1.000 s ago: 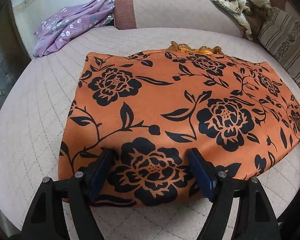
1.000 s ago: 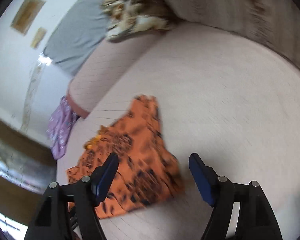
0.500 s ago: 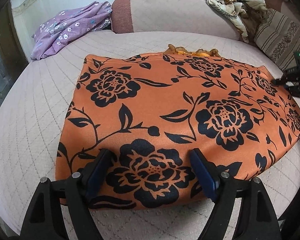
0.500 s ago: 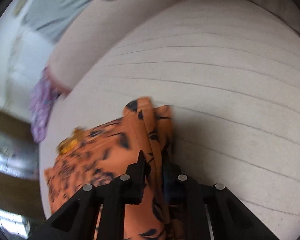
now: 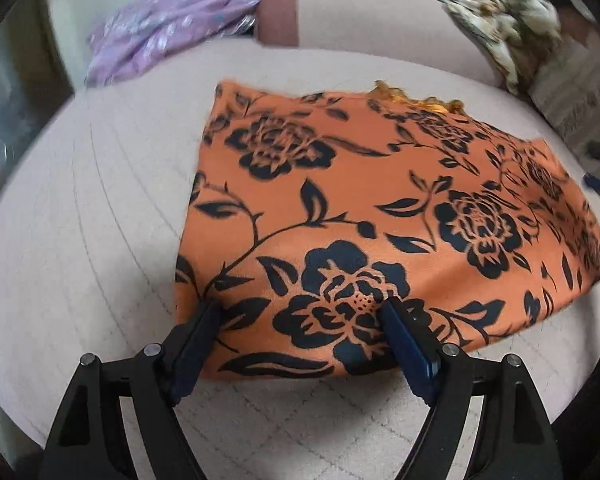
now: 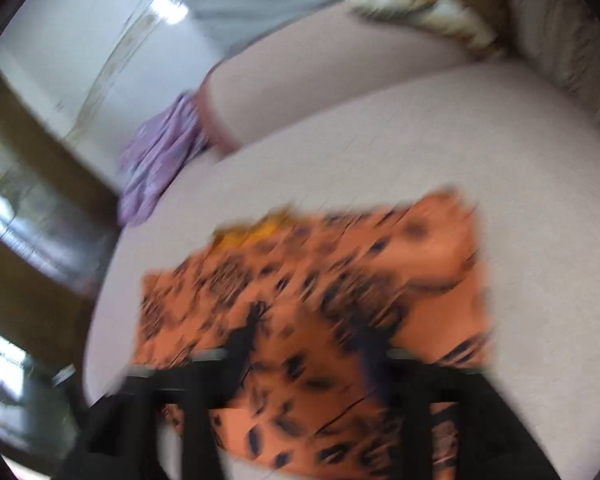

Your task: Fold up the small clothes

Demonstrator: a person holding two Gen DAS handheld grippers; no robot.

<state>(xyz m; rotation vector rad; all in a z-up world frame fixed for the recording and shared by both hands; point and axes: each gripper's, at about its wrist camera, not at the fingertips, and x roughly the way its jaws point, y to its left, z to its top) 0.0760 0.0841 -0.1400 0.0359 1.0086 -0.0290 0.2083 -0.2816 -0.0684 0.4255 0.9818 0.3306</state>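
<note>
Here the orange floral garment (image 5: 380, 208) lies flat on the quilted cushion (image 5: 80, 240), presumably spread for folding. Left hand-held gripper (image 5: 300, 316) hangs spread over its near edge; right hand-held gripper (image 6: 308, 340), just reopened, grips nothing.

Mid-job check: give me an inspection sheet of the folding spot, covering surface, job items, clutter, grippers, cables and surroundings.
Surface: pale quilted cushion, round-edged, with stitched lines.
Job's things: orange black-flowered garment lying flat and folded; a frilly orange trim shows at its far edge.
Clutter: purple floral garment on the far left edge; crumpled cream patterned cloth on the backrest at far right.
Grippers: left gripper open, over the garment's near edge, nothing clamped; right gripper open over the garment, jaws have just been opening, picture blurred.
Cables: nothing seen.
Surroundings: padded backrest, grey cloth behind it, white wall.
</note>
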